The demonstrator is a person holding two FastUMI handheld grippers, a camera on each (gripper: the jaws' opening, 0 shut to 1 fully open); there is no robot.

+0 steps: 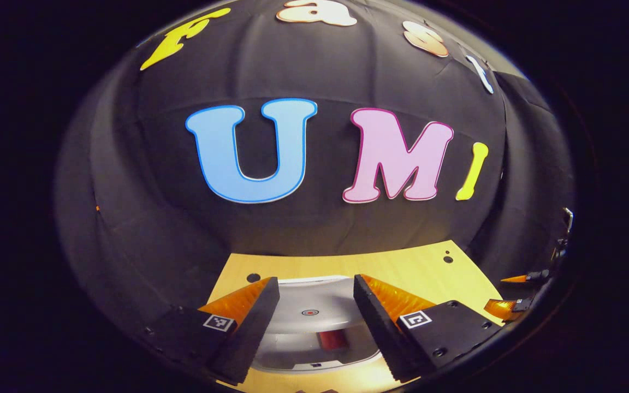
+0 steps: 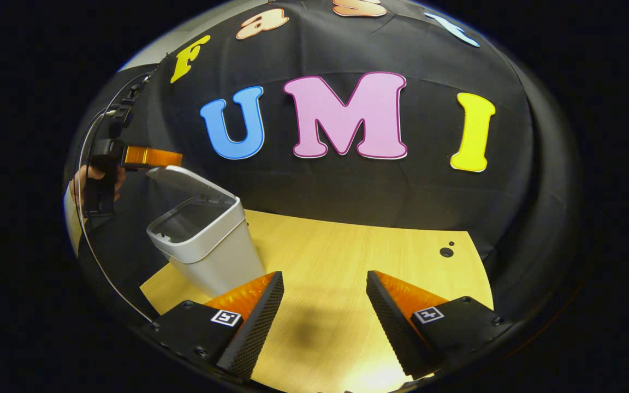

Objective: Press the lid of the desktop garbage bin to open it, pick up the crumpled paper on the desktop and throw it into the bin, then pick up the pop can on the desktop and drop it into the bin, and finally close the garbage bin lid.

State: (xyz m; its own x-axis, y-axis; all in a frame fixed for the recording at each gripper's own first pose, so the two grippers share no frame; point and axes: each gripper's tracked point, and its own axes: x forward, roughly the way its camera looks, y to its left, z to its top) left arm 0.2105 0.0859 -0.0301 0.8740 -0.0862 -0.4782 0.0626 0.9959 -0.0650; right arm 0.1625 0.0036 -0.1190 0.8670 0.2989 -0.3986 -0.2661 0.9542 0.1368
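Left gripper view: my left hand-held gripper (image 1: 316,305) hangs above the garbage bin (image 1: 314,357), its two fingers spread wide and holding nothing. Between the fingers I look down on the bin's pale raised lid (image 1: 310,312), which carries a small red dot at its centre, and below it into the bin's open mouth, where a red object (image 1: 332,339) lies inside; I cannot tell what it is. The bin stands on the light wooden worktop (image 1: 402,267), which runs back to the black booth wall. At the far right edge, part of my right hand-held gripper (image 1: 516,295) is visible. Right gripper view: my right hand-held gripper (image 2: 325,305) is held above a bare stretch of worktop (image 2: 347,245), its fingers wide apart with nothing between them. To the left the garbage bin (image 2: 211,251) stands on the worktop with its lid (image 2: 183,180) tilted up and back. Just above that lid is my left hand-held gripper (image 2: 150,157), with my hand (image 2: 96,180) gripping its handle.
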